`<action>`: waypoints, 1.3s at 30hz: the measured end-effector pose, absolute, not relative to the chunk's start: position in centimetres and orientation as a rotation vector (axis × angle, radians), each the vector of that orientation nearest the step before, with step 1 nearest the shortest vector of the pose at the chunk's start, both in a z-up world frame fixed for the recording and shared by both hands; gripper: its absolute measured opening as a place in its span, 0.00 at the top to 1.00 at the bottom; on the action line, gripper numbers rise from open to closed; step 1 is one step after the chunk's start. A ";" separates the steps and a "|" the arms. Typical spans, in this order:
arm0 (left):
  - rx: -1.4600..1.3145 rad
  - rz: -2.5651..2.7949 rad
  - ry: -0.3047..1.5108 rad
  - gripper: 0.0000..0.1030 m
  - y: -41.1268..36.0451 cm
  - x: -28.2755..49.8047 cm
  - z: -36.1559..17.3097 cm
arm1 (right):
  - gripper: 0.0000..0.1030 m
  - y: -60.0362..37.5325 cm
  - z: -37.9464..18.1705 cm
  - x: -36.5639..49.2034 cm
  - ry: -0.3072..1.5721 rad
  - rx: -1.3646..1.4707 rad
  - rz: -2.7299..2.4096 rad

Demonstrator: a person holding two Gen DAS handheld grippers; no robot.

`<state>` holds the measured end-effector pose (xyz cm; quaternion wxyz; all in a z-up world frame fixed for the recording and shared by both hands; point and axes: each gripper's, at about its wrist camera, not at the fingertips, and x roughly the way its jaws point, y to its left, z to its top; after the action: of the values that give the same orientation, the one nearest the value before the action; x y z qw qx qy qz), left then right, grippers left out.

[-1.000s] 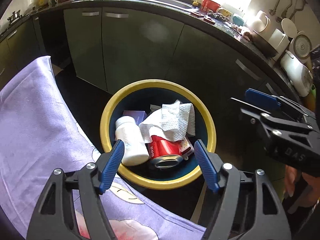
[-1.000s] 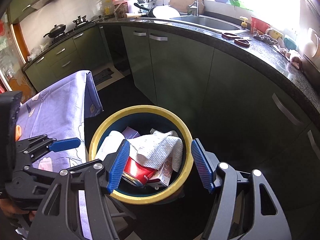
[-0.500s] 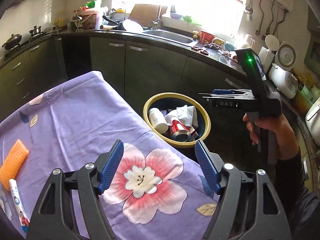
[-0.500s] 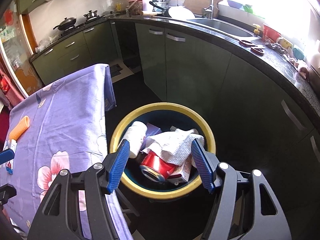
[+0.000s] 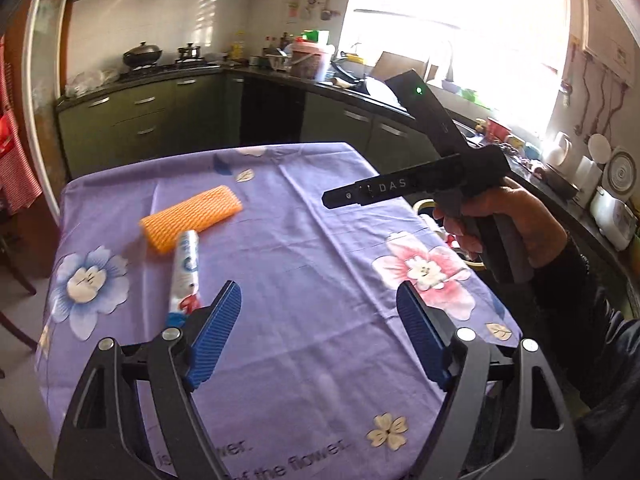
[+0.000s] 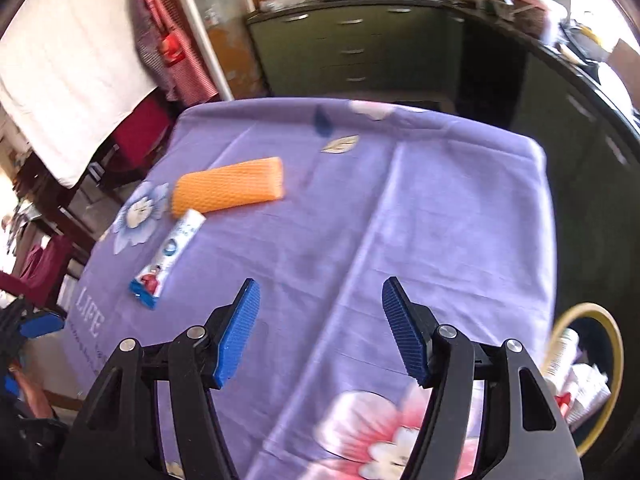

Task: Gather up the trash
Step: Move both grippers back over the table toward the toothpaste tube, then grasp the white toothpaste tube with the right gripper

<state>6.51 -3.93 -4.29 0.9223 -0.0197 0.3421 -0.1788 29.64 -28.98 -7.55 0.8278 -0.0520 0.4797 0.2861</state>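
Lying left of both empty, wide-open fingers (image 5: 216, 332) (image 6: 240, 332); toothpaste tube (image 5: 185, 272), orange sponge (image 5: 192, 216).

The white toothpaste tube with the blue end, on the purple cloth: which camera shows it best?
The right wrist view: the white toothpaste tube with the blue end lies there whole, from its cap to its flat blue end. In the left wrist view its near end is hidden behind the left gripper.
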 end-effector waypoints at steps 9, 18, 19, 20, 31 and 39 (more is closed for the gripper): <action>-0.112 -0.212 0.707 0.26 2.7 4.7 -5.2 | 0.39 -14.2 -10.0 29.7 1.174 -0.181 0.798; -0.127 -0.210 0.704 0.26 4.3 3.3 -5.7 | 0.53 -8.9 -13.7 29.2 1.272 -0.257 0.751; -0.126 -0.212 0.702 0.26 4.3 3.2 -5.6 | 0.53 -8.8 -13.8 29.1 1.275 -0.260 0.748; -0.124 -0.212 0.700 0.26 4.3 3.1 -5.6 | 0.53 -8.7 -14.0 29.0 1.276 -0.264 0.744; -0.123 -0.224 0.716 0.26 3.8 3.4 -6.1 | 0.81 -7.7 -14.4 28.4 1.253 -0.249 0.794; -0.108 -0.251 0.726 0.26 2.8 3.9 -6.2 | 0.87 -12.1 -11.8 27.3 1.183 -0.223 0.798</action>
<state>3.87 2.77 -6.22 0.9257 -0.0526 0.3541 -0.1224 27.33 -12.07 -11.78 0.7502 -0.1019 0.5415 0.3654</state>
